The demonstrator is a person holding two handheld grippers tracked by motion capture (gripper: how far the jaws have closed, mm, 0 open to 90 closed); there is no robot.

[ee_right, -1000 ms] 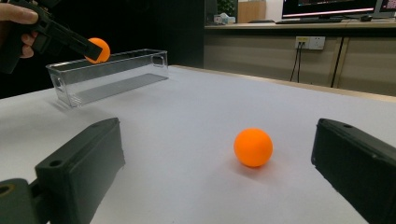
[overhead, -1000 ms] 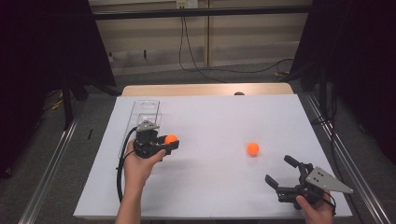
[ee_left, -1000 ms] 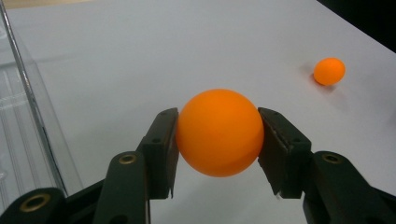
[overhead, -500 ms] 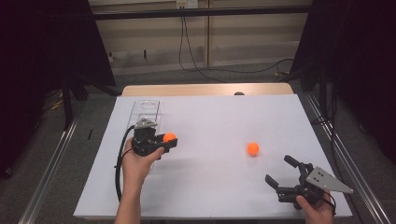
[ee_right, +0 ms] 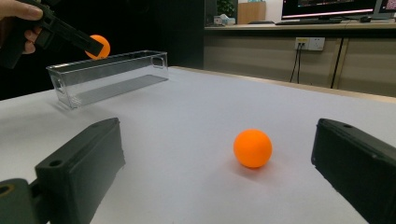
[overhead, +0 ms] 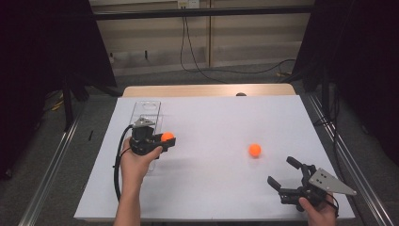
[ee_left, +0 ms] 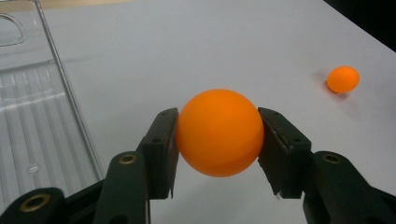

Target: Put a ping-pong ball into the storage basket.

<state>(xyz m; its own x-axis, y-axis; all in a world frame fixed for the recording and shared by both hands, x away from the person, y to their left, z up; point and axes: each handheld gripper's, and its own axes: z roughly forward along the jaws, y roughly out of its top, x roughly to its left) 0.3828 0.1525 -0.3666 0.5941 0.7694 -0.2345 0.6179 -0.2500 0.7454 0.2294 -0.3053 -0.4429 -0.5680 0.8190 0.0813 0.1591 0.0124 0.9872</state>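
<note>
My left gripper (overhead: 166, 139) is shut on an orange ball (overhead: 167, 137) and holds it above the table, just right of a clear plastic tray (overhead: 147, 109). In the left gripper view the ball (ee_left: 219, 132) sits squeezed between both pads, with the tray (ee_left: 32, 112) at the left. A second orange ball (overhead: 254, 149) lies on the white table toward the right. My right gripper (overhead: 281, 171) stands open near the front right corner, aimed at that ball (ee_right: 252, 148), which lies a short way beyond its jaws.
The white table top (overhead: 211, 117) has a wooden strip along its far edge. Metal rails run along both sides. In the right gripper view the tray (ee_right: 107, 77) stands at the far left, with the left hand and its ball (ee_right: 101, 46) above it.
The left gripper with its ball has drifted slightly left, toward the tray. The right gripper and the loose ball have stayed where they were.
</note>
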